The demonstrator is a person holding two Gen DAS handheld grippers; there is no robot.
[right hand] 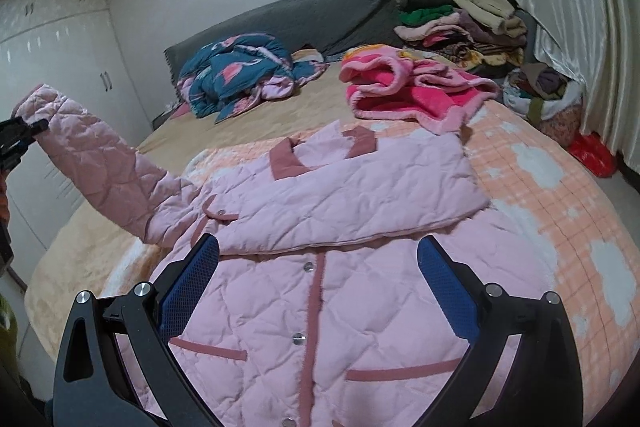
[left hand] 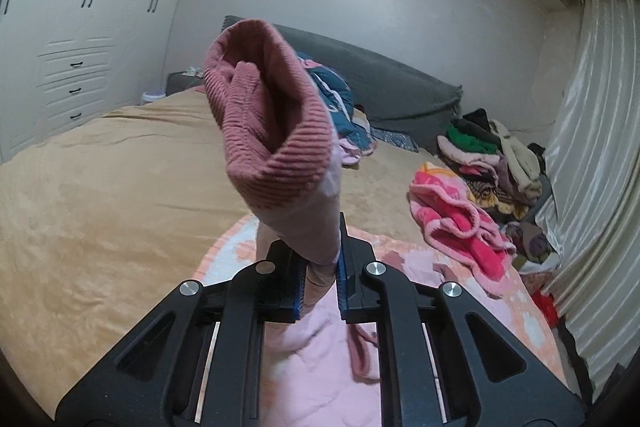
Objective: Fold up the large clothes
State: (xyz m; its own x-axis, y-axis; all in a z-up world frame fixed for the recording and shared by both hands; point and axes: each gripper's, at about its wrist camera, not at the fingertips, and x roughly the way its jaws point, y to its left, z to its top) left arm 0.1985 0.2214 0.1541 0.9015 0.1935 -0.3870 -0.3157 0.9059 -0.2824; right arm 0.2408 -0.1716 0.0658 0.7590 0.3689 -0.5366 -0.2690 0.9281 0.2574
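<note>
A pale pink quilted jacket (right hand: 320, 307) with dusty-rose trim lies front-up on the bed. One sleeve is folded across its chest (right hand: 360, 199). My left gripper (left hand: 320, 267) is shut on the other sleeve near its ribbed rose cuff (left hand: 272, 131) and holds it raised above the bed. In the right wrist view that sleeve (right hand: 92, 163) sticks up to the left, with the left gripper (right hand: 24, 131) at its end. My right gripper (right hand: 318, 267) is open and empty, hovering just above the jacket's front.
An orange-and-white blanket (right hand: 560, 211) covers the tan bed (left hand: 100, 187). A bright pink fleece blanket (right hand: 408, 91), a blue quilt (right hand: 240, 71) and a pile of folded clothes (right hand: 460, 23) lie behind. White wardrobe (left hand: 60, 47) left, curtain (right hand: 560, 7) right.
</note>
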